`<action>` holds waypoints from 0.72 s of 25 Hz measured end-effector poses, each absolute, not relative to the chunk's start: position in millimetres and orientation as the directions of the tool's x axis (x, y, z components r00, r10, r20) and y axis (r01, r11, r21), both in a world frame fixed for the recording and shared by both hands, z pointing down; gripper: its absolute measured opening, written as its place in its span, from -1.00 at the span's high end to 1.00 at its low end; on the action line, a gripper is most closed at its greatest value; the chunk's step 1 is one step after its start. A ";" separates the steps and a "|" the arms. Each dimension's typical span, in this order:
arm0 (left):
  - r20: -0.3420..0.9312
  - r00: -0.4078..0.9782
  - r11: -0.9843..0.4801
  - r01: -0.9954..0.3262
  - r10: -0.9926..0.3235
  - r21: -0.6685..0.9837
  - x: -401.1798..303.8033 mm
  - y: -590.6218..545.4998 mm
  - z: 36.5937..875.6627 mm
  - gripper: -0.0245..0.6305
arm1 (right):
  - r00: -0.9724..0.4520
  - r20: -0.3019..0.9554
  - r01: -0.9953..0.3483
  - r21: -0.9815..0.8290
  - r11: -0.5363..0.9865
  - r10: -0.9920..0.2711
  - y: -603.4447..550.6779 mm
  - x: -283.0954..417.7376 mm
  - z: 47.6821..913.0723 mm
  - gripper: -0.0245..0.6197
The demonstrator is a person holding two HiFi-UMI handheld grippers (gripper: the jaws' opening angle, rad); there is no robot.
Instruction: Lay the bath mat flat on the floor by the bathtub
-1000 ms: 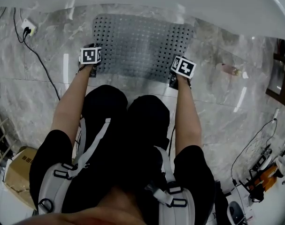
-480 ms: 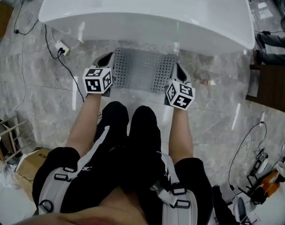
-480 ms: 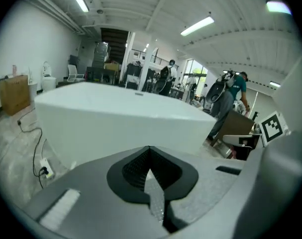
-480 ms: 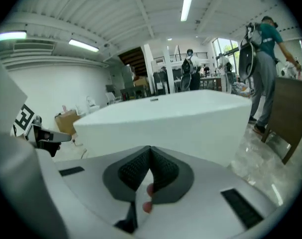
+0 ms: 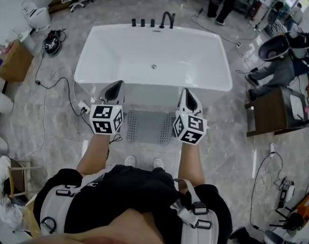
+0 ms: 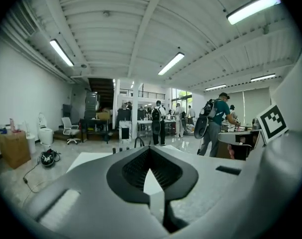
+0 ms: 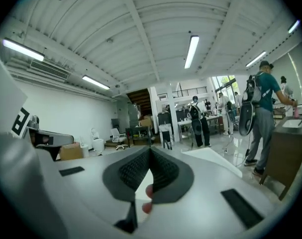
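The grey perforated bath mat point(image 5: 149, 126) lies flat on the marble floor, right against the near side of the white bathtub point(image 5: 153, 60). Both grippers are raised well above it, level and pointing over the tub. My left gripper point(image 5: 113, 90) hangs over the mat's left end with its jaws shut and nothing in them; in the left gripper view point(image 6: 150, 149) the ribbed pads meet at the tip. My right gripper point(image 5: 188, 98) is above the mat's right end, and in the right gripper view point(image 7: 150, 152) its jaws also meet, holding nothing. My shoes stand just short of the mat.
A power strip point(image 5: 83, 107) with black cables lies left of the mat. A dark wooden cabinet point(image 5: 274, 111) stands to the right, a cardboard box point(image 5: 14, 60) and a toilet point(image 5: 35, 15) at far left. The black faucet point(image 5: 167, 19) is on the tub's far rim. People stand at the back right.
Both grippers have come up off the mat's near corners, empty, and the head view has risen from a crouch to standing. The mat stays flat on the floor.
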State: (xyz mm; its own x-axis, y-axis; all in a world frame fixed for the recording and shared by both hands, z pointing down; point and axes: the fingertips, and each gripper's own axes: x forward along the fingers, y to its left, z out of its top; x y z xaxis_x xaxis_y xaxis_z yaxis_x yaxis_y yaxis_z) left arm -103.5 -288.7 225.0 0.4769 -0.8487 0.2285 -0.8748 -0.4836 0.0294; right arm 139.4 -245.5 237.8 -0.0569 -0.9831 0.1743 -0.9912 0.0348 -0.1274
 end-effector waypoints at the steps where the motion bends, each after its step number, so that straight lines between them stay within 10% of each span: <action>1: 0.204 0.478 -0.485 -0.874 -0.854 0.018 -102.3 -283.0 208.5 0.92 | -0.055 0.146 -0.991 -0.129 0.036 -0.988 -241.7 138.9 221.9 0.90; 18: 0.125 0.503 -0.505 -0.863 -0.855 0.018 -92.0 -251.5 158.0 0.92 | -0.024 0.017 -0.991 -0.129 0.022 -1.000 -199.5 153.5 160.3 0.91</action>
